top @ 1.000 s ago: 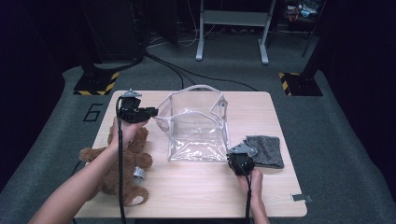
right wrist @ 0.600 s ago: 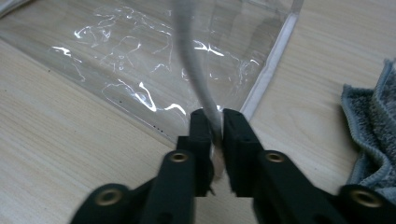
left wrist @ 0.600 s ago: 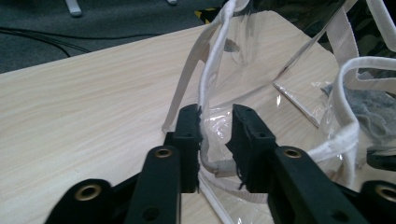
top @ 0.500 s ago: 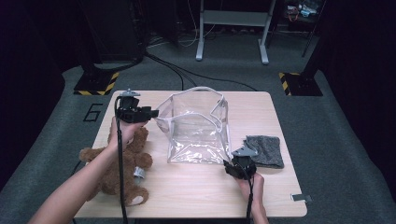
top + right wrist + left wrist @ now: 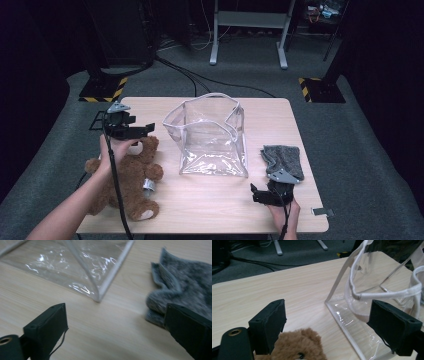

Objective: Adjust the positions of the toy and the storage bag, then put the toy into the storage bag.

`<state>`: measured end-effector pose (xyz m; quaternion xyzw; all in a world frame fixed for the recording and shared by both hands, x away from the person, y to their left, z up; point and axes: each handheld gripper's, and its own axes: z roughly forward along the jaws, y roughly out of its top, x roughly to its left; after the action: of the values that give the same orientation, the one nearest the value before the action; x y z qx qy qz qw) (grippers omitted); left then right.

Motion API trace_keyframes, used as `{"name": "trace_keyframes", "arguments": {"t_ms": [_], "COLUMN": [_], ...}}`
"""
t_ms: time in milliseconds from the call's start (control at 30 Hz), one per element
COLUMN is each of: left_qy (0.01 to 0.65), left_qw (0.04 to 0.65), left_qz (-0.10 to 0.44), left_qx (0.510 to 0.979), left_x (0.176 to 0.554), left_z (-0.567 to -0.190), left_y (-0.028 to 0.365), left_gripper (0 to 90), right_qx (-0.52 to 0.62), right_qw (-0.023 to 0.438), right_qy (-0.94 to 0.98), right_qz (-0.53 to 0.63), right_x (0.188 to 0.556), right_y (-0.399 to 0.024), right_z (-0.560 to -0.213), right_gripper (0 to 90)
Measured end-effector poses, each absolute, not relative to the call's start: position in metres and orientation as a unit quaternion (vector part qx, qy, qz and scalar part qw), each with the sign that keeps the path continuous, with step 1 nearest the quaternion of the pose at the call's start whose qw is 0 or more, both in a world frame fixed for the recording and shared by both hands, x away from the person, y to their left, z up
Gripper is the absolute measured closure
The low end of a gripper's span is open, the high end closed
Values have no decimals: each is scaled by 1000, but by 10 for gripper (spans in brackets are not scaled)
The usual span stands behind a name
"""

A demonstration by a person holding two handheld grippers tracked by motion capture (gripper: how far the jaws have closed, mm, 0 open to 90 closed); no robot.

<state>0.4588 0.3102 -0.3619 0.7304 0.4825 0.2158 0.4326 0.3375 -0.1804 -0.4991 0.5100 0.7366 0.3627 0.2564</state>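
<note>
The clear bag stands in the middle of the table, mouth up. My left gripper is just left of it, over the teddy bear, so the bag lies to its right. My right gripper sits near the bag's near right corner, beside the grey cloth. Both have just been opening their jaws, which hold nothing. I count 1 bag, 1 bear, 1 cloth. The left one looks nearer the bag's rim.

Left hand-held gripper raised, forearm reaching in from bottom left; jaws just opened wide, empty. Right hand-held gripper low, jaws likewise just opened, empty.
</note>
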Motion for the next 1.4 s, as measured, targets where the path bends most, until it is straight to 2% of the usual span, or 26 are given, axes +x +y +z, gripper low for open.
{"name": "trace_keyframes", "arguments": {"t_ms": [200, 467, 667, 867, 1100, 1400], "left_qy": [508, 528, 542, 570, 572, 564], "left_qw": [428, 416, 396, 369, 314, 275], "left_qz": [225, 228, 234, 218, 207, 185], "left_qx": [712, 705, 703, 700, 729, 757], "left_x": [442, 426, 415, 412, 421, 430], "left_z": [-365, -378, -393, -409, -431, -454], "left_y": [332, 344, 351, 355, 345, 337], "left_gripper": [75, 0, 0, 0, 0, 0], "right_qx": [531, 551, 548, 555, 556, 550], "right_qw": [264, 253, 249, 243, 242, 244], "right_qy": [725, 721, 729, 733, 733, 736], "right_qz": [351, 337, 326, 309, 309, 309], "right_x": [326, 325, 329, 332, 331, 331], "right_y": [-202, -212, -213, -210, -209, -209], "right_z": [-505, -517, -526, -530, -530, -531], "right_gripper": [0, 0, 0, 0, 0, 0]}}
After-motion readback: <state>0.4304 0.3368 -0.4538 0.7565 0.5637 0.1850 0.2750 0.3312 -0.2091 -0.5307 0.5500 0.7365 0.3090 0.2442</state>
